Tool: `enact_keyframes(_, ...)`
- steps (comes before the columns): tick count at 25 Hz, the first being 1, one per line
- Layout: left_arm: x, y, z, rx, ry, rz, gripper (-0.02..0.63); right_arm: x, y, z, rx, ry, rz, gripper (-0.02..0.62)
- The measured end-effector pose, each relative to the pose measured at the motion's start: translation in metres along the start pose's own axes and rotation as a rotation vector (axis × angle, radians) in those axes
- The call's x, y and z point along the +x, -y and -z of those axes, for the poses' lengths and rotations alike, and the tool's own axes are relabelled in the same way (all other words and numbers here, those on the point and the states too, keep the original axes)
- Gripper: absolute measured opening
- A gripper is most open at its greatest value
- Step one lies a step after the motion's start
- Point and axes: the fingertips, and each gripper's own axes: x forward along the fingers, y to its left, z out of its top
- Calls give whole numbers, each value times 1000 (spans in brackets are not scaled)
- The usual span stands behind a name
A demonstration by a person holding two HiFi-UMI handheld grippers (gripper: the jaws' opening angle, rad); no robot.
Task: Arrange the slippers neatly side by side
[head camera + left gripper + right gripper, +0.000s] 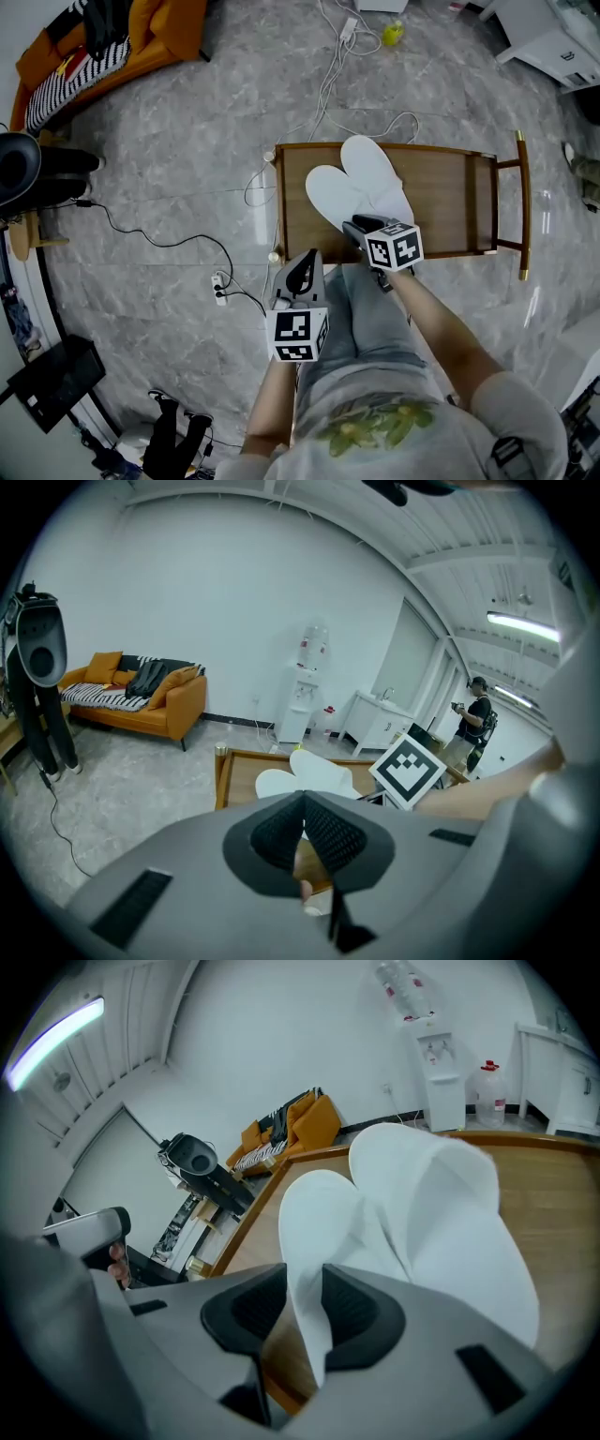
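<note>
The left white slipper [330,195] lies on the bench's [450,199] left half, overlapping the right white slipper [372,167] at the heels, with the toes splayed toward the far edge. My right hand-held gripper [302,1288] is part closed on its thin heel rim. My left hand-held gripper [304,262] hangs off the near left corner, jaws together and empty. I judge this to be the grasp. Next I should swing that heel left until both lie parallel. No brand is readable, only the square markers on the cubes.
</note>
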Motion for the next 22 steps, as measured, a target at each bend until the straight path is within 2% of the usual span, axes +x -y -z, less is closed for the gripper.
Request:
enact_keyframes(4, 0, -2, 5, -6, -7, -4, 15, 2, 2, 4, 27, -8, 22, 61)
enact_keyframes(7, 1, -4, 7, -9, -12, -7, 15, 2, 3, 3, 66, -3, 36, 34)
enact_keyframes(15, 0, -7, 8, -15, -15, -17, 15, -1, -1, -11, 202, 74, 23, 21)
enact_keyframes(19, 1, -5, 10, -14, -15, -20, 15, 1, -13, -19, 322, 135, -46, 20)
enact_keyframes(22, 4, -4, 10, -13, -17, -21, 15, 3, -18, -26, 368, 171, -62, 20)
